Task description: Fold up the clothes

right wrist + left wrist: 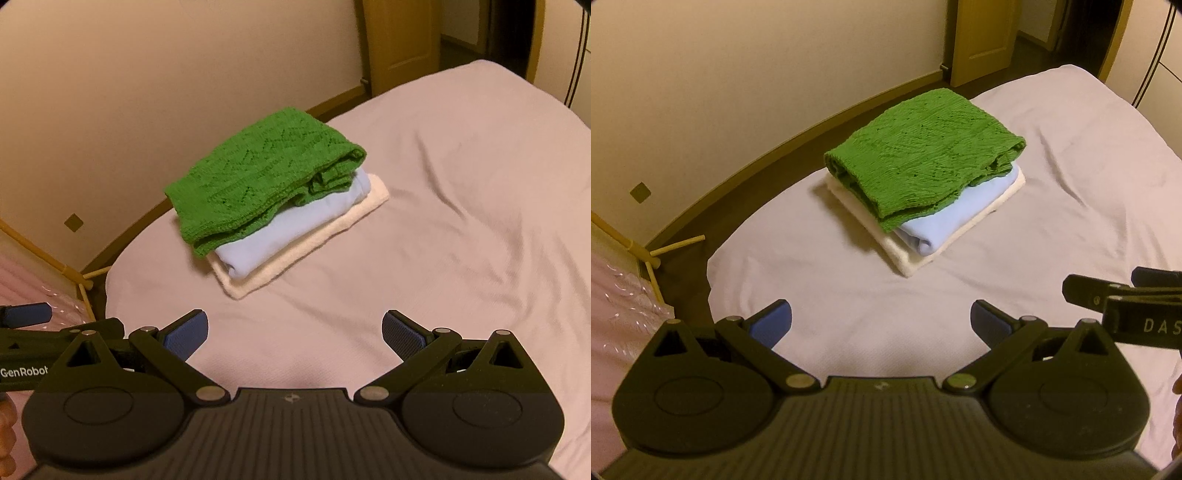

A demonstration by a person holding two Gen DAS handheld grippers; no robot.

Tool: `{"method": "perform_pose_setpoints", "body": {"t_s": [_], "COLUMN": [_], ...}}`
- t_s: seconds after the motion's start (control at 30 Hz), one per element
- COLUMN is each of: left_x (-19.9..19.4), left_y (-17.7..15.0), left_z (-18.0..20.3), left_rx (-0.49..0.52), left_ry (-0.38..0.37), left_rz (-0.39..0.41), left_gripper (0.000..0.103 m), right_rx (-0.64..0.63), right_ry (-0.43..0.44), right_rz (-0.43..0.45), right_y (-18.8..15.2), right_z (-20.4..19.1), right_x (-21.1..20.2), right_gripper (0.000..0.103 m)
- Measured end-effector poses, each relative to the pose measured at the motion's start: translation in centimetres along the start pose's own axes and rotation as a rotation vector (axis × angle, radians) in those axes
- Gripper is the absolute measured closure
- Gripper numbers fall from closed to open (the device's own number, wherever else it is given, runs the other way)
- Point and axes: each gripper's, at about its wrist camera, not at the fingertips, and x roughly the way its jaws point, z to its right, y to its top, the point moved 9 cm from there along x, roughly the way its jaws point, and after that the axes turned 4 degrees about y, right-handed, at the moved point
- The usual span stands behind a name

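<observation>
Clothes sit stacked mid-bed on a wrinkled pale sheet (1052,206): cream fleecy piece (916,264) at bottom, smooth lt-blue garment (945,218) in the middle, green openwork knit (923,158) on top, all folded roughly rectangular. Left gripper (881,317) & right gripper (294,330) both spread wide, holding nothing, well short of the stack. Risk: loose knit overhangs w/ bunched edge, so a nudge could slide it off or snag the holes.
</observation>
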Motion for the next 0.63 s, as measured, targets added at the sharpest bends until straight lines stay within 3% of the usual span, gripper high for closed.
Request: {"method": "perform_pose_setpoints", "body": {"t_s": [0.37,0.63], "left_x": [1.3,-0.2], "left_y": [0.6,0.9], "left_z": [0.0,0.4], "left_rx": [0.015,0.057], "left_ry": [-0.004,0.024], "left_rz": [-0.019,0.046], "left_gripper": [0.001,0.001], "right_rx": [0.009,0.017], "right_ry": [-0.005,-0.001], "right_rz": [-0.017,0.007], "right_y": [0.3,0.0], "right_z": [-0.1,-0.5], "right_x": [1.2,-0.1], "right_gripper": [0.0,0.0]}}
